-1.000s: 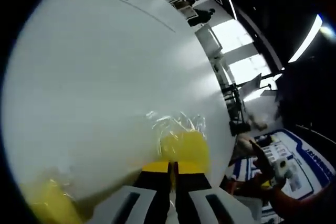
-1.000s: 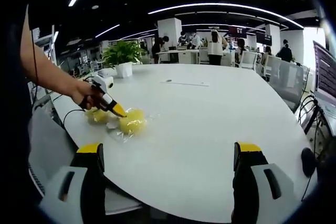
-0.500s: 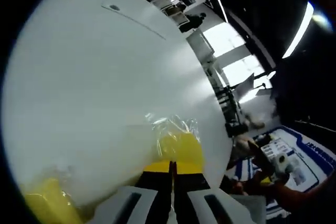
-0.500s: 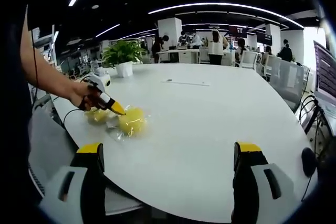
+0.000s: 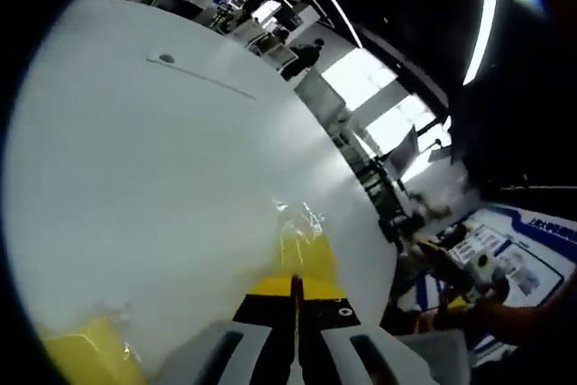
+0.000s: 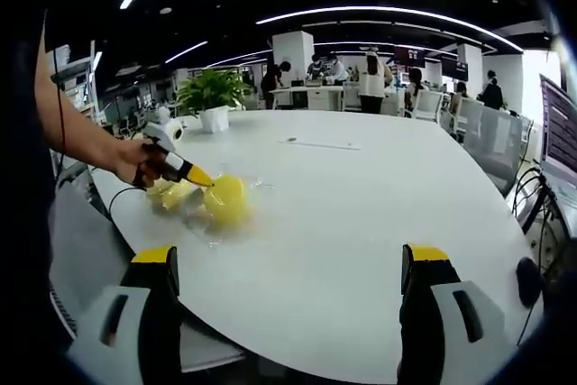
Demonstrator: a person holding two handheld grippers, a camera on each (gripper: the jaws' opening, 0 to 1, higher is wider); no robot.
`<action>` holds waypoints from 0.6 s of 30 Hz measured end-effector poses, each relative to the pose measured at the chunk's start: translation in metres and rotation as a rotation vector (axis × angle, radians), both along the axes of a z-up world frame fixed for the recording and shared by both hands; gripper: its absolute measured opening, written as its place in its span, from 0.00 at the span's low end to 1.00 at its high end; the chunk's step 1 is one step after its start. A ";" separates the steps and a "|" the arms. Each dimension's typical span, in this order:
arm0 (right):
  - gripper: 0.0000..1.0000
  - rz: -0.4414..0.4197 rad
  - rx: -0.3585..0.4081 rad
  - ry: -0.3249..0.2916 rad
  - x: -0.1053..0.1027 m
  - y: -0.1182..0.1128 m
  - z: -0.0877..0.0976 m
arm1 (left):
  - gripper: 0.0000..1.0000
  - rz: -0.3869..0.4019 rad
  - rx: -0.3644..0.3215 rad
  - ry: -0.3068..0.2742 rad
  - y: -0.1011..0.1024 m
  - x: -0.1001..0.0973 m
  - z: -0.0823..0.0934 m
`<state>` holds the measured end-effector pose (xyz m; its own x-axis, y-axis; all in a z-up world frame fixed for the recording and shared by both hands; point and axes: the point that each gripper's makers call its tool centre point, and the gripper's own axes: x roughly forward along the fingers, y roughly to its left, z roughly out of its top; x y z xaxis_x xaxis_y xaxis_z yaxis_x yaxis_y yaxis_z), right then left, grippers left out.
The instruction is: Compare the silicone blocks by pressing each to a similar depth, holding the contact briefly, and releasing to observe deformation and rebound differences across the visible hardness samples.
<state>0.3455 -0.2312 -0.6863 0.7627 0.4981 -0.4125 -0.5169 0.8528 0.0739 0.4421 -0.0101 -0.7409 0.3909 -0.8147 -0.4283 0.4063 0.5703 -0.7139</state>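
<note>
Left gripper: [image 6: 203, 178] held by a hand [image 6: 135, 161] at the end of a bare forearm reaching in from 9 o'clock in the right gripper view; jaws seen pressed together, yellow tips set against the nearer silicone block [image 5: 306, 254].
Right gripper: [image 6: 293, 288] held level and low over the table [image 6: 361, 214]; jaws spread wide, nothing between them, well apart from the blocks.
Nearer block: yellow, rounded, soft-looking, wrapped in crinkled clear film [image 6: 236, 219]; seen at 9 o'clock in the right gripper view.
Second block: [image 6: 171, 196] yellow, also film-wrapped, just beside the first, toward the hand.
Table surface: white, smooth, matte, oval-edged.
Plant: [image 6: 209, 89] leafy green, in a white pot at 11 o'clock.
</note>
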 end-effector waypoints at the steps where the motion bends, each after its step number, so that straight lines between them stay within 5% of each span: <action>1: 0.97 0.001 0.000 0.000 0.000 0.000 0.000 | 0.00 0.000 -0.005 -0.003 0.000 0.000 0.002; 18: 0.97 0.022 0.001 -0.018 0.002 0.009 0.007 | 0.00 -0.019 -0.092 -0.121 -0.004 0.001 0.053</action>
